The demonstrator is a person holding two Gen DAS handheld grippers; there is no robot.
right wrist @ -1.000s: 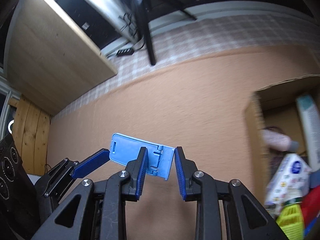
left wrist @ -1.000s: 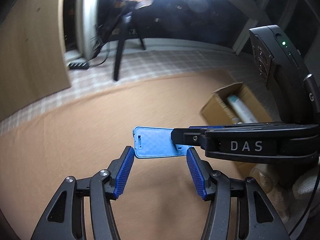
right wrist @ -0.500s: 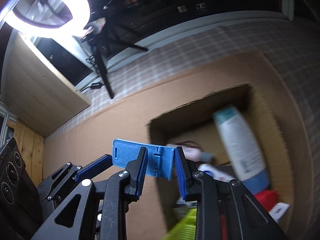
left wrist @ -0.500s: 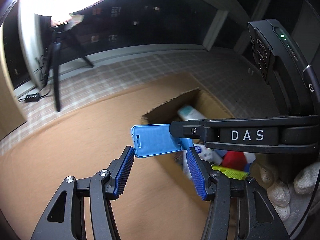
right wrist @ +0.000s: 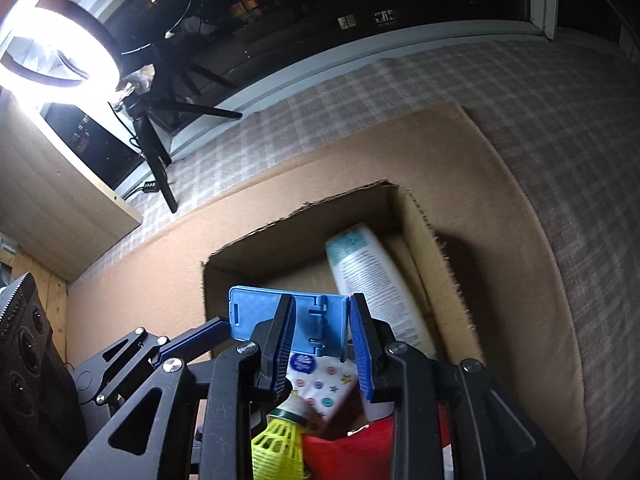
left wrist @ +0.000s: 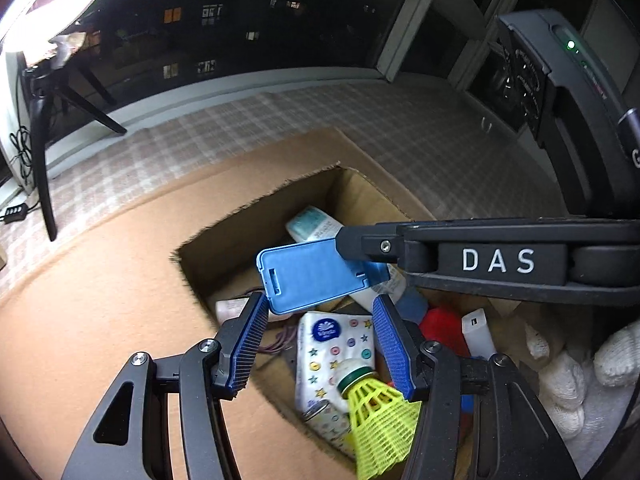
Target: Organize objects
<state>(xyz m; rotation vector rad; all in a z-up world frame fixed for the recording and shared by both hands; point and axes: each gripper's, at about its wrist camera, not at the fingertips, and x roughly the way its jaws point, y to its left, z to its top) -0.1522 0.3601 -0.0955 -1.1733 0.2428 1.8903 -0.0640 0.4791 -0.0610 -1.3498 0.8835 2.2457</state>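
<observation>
- Currently, the blue folding stand [right wrist: 308,320] is pinched at one end by the right gripper [right wrist: 322,334], held in the air above the open cardboard box [left wrist: 352,188].
- The left gripper [left wrist: 320,344] is spread and holds nothing (its left pad sits near the stand's free end; contact cannot be told).
- A lower release is advised, over the tissue pack [left wrist: 336,344], clear of the yellow shuttlecock [left wrist: 380,416].

Ring light [right wrist: 60,52], tripod [left wrist: 40,152], checked floor [right wrist: 520,100]
</observation>
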